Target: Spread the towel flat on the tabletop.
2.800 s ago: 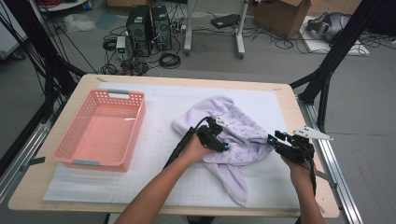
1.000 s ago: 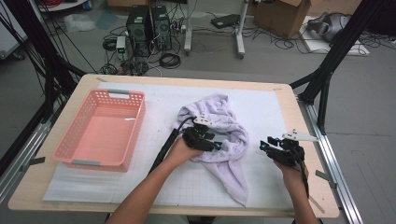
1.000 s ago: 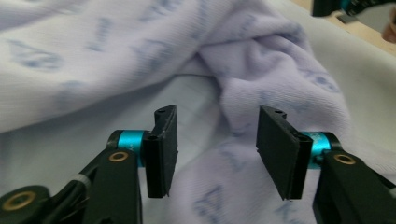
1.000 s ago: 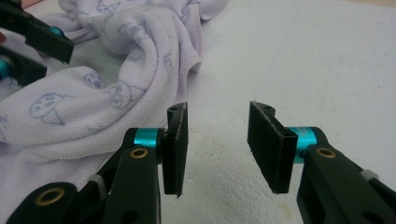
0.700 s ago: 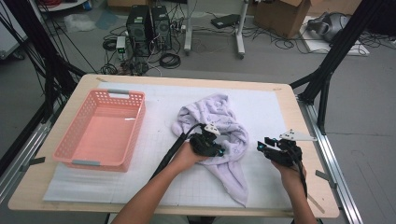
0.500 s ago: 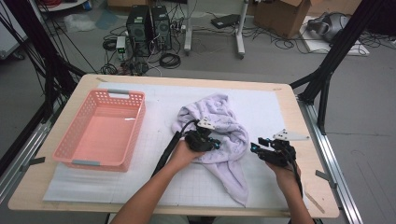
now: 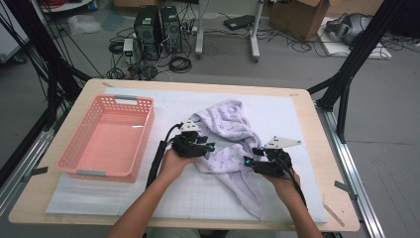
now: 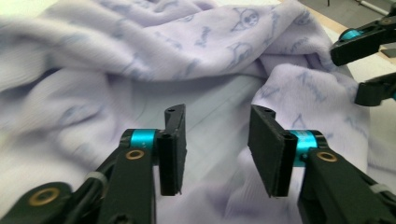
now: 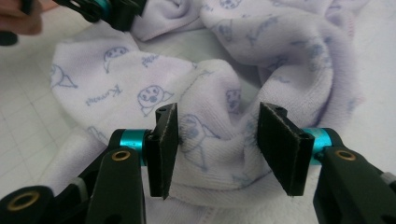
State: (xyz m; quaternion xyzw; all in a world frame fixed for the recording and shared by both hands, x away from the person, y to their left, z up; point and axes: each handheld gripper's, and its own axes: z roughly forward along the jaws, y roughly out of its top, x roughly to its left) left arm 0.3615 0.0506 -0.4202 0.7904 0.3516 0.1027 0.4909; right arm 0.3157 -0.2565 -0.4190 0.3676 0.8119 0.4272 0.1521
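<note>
Two open claws, the left claw (image 7: 208, 146) and right claw (image 7: 248, 161), flanked a crumpled lilac towel (image 7: 229, 139) lying mid-surface beside a pink basket (image 7: 74, 157). The towel looked light, soft and limp, so it would probably sag unless pinched at a raised fold or hem (image 9: 224, 140).

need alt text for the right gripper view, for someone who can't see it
The right gripper has its two black jaws open on either side of a raised fold of a pale lilac towel printed with small cartoon faces, crumpled on a white gridded mat. The left gripper shows at the top left, at the towel's far edge.
</note>
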